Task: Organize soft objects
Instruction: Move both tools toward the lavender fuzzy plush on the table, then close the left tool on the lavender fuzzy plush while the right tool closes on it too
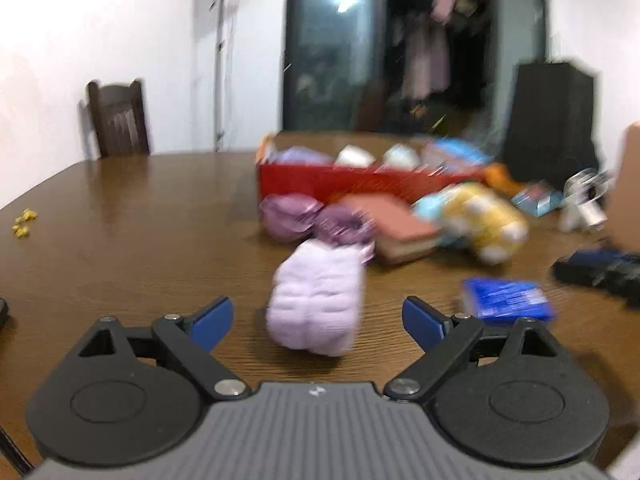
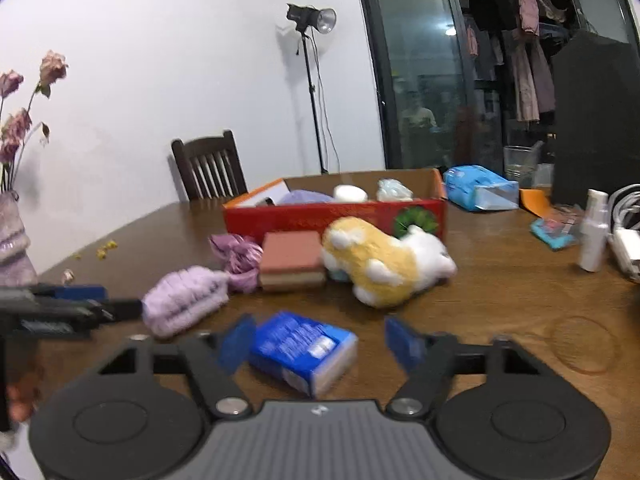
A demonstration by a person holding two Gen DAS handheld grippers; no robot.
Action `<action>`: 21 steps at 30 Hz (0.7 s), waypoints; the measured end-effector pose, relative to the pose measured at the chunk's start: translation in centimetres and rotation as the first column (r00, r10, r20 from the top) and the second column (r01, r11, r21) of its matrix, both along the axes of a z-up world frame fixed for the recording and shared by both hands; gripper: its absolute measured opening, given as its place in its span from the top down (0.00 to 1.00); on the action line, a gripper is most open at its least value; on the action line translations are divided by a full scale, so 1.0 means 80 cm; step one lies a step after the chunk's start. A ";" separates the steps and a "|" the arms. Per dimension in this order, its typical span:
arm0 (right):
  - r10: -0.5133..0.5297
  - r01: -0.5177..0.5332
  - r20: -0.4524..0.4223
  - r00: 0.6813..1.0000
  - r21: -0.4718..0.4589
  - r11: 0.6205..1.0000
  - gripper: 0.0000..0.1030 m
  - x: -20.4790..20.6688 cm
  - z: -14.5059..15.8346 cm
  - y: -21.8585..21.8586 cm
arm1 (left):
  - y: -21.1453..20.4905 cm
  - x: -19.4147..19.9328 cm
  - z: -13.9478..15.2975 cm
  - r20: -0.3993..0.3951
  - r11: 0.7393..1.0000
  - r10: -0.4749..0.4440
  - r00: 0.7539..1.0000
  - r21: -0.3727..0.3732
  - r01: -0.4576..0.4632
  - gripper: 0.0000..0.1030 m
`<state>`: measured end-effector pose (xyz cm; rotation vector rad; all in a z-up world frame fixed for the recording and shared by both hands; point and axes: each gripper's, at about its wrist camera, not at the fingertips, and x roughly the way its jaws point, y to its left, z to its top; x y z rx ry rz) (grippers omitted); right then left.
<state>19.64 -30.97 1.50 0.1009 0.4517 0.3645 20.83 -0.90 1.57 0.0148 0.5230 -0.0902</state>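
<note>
- Fingers (image 1: 212,322) of the left gripper (image 1: 318,322) are spread around 1 lilac plush (image 1: 316,300); right gripper (image 2: 320,342) is spread near 1 blue tissue pack (image 2: 304,350).
- Brown wooden bench (image 1: 140,220), white wall, 1 chair (image 2: 210,168), 1 red box (image 2: 332,212).

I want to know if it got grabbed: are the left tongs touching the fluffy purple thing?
Apart. The left wrist view shows bare table between each blue fingertip of the left tongs and the fluffy purple thing.

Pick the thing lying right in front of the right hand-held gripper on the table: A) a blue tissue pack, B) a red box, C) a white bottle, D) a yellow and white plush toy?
A: the blue tissue pack lies on the table just ahead of the open right hand-held gripper, between its fingers.
</note>
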 end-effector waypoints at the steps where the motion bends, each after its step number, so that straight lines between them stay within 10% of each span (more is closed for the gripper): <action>1: 0.007 -0.007 -0.004 1.000 0.009 1.000 0.45 0.011 0.002 0.008 | -0.002 0.007 -0.003 0.002 1.000 0.006 1.000 0.022 -0.006 0.11; 7: 0.197 -0.196 -0.028 0.980 0.018 0.980 0.54 0.086 0.019 0.084 | 0.041 0.010 0.000 0.008 0.986 -0.050 0.999 -0.158 0.051 0.12; 10: 0.316 -0.318 -0.068 0.946 -0.022 0.948 0.65 0.131 0.017 0.137 | 0.067 0.010 -0.004 -0.074 0.957 -0.050 0.996 -0.290 0.026 0.66; 11: 0.343 -0.346 -0.095 0.935 -0.019 0.938 0.72 0.147 0.015 0.152 | 0.073 0.013 -0.007 -0.109 0.941 -0.069 0.992 -0.338 0.028 0.70; 21: 0.347 -0.356 -0.241 0.906 0.006 0.934 0.80 0.122 -0.003 0.174 | 0.118 0.024 -0.016 -0.120 0.932 0.030 0.992 -0.356 -0.072 0.74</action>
